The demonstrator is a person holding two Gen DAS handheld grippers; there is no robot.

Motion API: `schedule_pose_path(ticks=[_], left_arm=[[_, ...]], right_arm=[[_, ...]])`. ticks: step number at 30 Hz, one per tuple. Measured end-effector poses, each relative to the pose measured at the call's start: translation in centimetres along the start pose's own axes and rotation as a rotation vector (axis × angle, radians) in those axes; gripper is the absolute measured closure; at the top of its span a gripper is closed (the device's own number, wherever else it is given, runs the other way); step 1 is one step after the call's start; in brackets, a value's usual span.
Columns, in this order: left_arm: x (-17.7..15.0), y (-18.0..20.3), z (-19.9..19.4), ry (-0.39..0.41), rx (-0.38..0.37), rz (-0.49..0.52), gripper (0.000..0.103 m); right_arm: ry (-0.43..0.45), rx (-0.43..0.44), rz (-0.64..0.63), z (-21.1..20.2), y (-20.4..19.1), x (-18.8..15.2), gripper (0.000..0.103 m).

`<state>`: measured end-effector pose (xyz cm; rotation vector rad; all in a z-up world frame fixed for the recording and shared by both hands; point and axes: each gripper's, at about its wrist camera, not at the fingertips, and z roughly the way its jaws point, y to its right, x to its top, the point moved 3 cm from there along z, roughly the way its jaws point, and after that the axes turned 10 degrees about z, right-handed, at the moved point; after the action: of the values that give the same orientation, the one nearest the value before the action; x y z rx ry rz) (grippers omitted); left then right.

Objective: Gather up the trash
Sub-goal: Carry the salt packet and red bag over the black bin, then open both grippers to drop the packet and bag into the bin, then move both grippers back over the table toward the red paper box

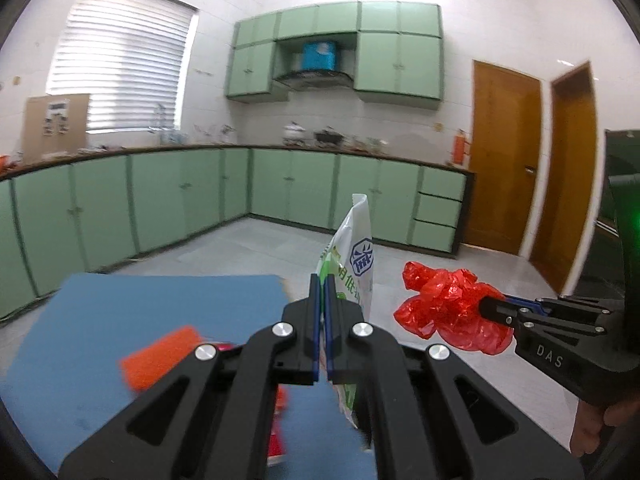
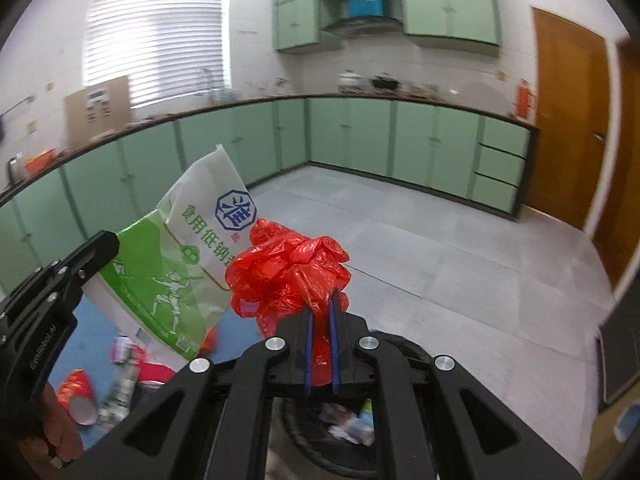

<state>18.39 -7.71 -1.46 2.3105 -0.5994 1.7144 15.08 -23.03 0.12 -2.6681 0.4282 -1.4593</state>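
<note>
Grippers, 2 of them, both clenched on trash. Your left gripper pinches the white-and-green salt bag upright, above the blue mat. Your right gripper clamps the crumpled red plastic bag, w/ the black bin below it, wrappers inside. Cans & packets litter the mat.

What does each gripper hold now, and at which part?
The left gripper pinches the green-and-white bag at its lower edge. The right gripper clamps the crumpled red plastic bag at its near side.
</note>
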Motion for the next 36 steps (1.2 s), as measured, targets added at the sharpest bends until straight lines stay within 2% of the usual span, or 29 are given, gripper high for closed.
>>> schedule_pose_path(ticks=[7, 12, 15, 16, 17, 19, 22, 24, 26, 28, 29, 32, 36], left_arm=[[-2.2, 6.6, 6.5, -0.078, -0.130, 0.022, 0.103], [-5.2, 10.1, 10.7, -0.155, -0.177, 0.053, 0.102], [-6.6, 10.8, 12.8, -0.209, -0.201, 0.050, 0.098], [-6.9, 10.5, 13.0, -0.222, -0.202, 0.044, 0.097], [-7.2, 10.4, 13.3, -0.235, -0.206, 0.038, 0.096], [-7.5, 10.0, 14.3, -0.261, -0.204, 0.030, 0.089], [-7.7, 9.3, 14.8, -0.274, -0.192, 0.017, 0.087], [-7.3, 9.0, 14.8, -0.272, -0.187, 0.011, 0.085], [-6.7, 8.1, 14.1, -0.255, -0.173, 0.008, 0.078], [-6.0, 7.2, 12.9, -0.231, -0.154, 0.003, 0.065], [-5.7, 6.8, 12.3, -0.222, -0.145, 0.001, 0.063], [-4.9, 5.0, 9.9, -0.199, -0.111, -0.008, 0.053], [-4.3, 1.7, 5.8, -0.176, -0.043, -0.017, 0.042]], right_arm=[[-0.058, -0.123, 0.116, 3.0, 9.4, -1.7, 0.096], [-0.119, -0.154, 0.151, 5.9, 12.8, -3.2, 0.095], [-0.164, -0.160, 0.162, 7.8, 14.4, -4.4, 0.089], [-0.176, -0.161, 0.162, 8.3, 14.5, -4.7, 0.079], [-0.189, -0.170, 0.162, 8.9, 15.1, -5.1, 0.074], [-0.200, -0.182, 0.163, 9.7, 15.6, -5.5, 0.068], [-0.210, -0.199, 0.172, 10.2, 16.5, -5.8, 0.063], [-0.201, -0.211, 0.178, 9.9, 16.7, -5.8, 0.053], [-0.174, -0.229, 0.178, 9.3, 16.4, -5.3, 0.039], [-0.144, -0.237, 0.171, 8.3, 15.8, -5.0, 0.031], [-0.122, -0.238, 0.165, 7.7, 15.7, -4.7, 0.024], [-0.058, -0.240, 0.151, 6.0, 14.4, -3.7, 0.010], [0.016, -0.195, 0.127, 3.4, 11.3, -3.0, 0.006]])
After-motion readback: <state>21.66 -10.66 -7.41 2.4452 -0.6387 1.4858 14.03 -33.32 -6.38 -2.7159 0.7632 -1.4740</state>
